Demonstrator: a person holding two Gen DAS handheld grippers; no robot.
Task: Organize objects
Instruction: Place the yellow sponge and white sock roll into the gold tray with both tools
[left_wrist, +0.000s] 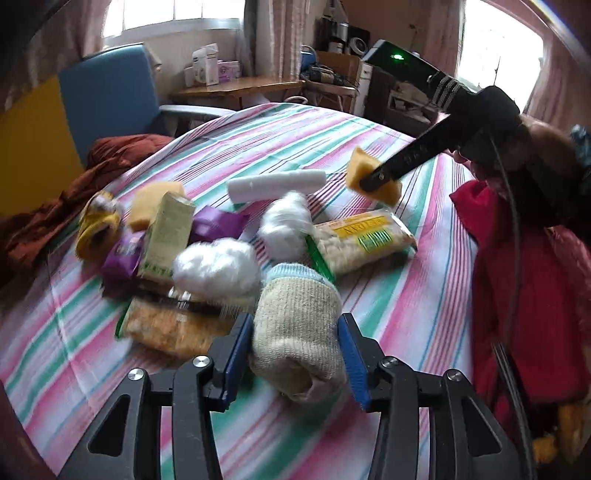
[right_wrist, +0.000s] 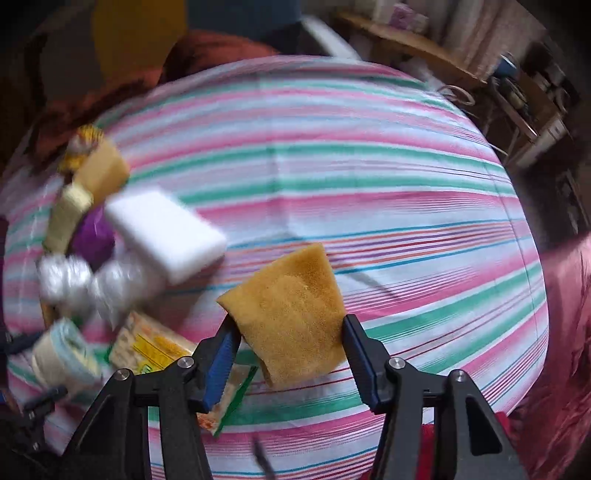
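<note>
Beige knit fills the left claw (left_wrist: 295, 354): a rolled sock (left_wrist: 299, 325) with a pale blue cuff sits between the blue pads, which press its sides, so the claw grips it near the middle of the roll, likely so the roll keeps its shape when lifted. The right claw (right_wrist: 291, 350) clamps a tan sponge (right_wrist: 291, 314) by two opposite edges; seen from the left wrist, that sponge hangs clear above the striped cloth (left_wrist: 258, 140).

Taking the white foam block (left_wrist: 275, 184) as landmark: the heap of unsorted things lies on its near side, with two cotton wads (left_wrist: 218, 267), a yellow-labelled snack pack (left_wrist: 364, 240), a purple wrapper (left_wrist: 123, 258) and a pale carton (left_wrist: 168, 236) all touching or overlapping. The gripped sock is at the heap's near edge, against a second snack pack (left_wrist: 166, 328).

Beyond the block the cloth is bare up to its far edge, and to the right of it, where the sponge hangs, it is bare as well; that is probably the best room for setting sorted groups. A red garment (left_wrist: 524, 295) borders the right side, a rust blanket (left_wrist: 74, 184) the left, so wide swings there risk snagging.
</note>
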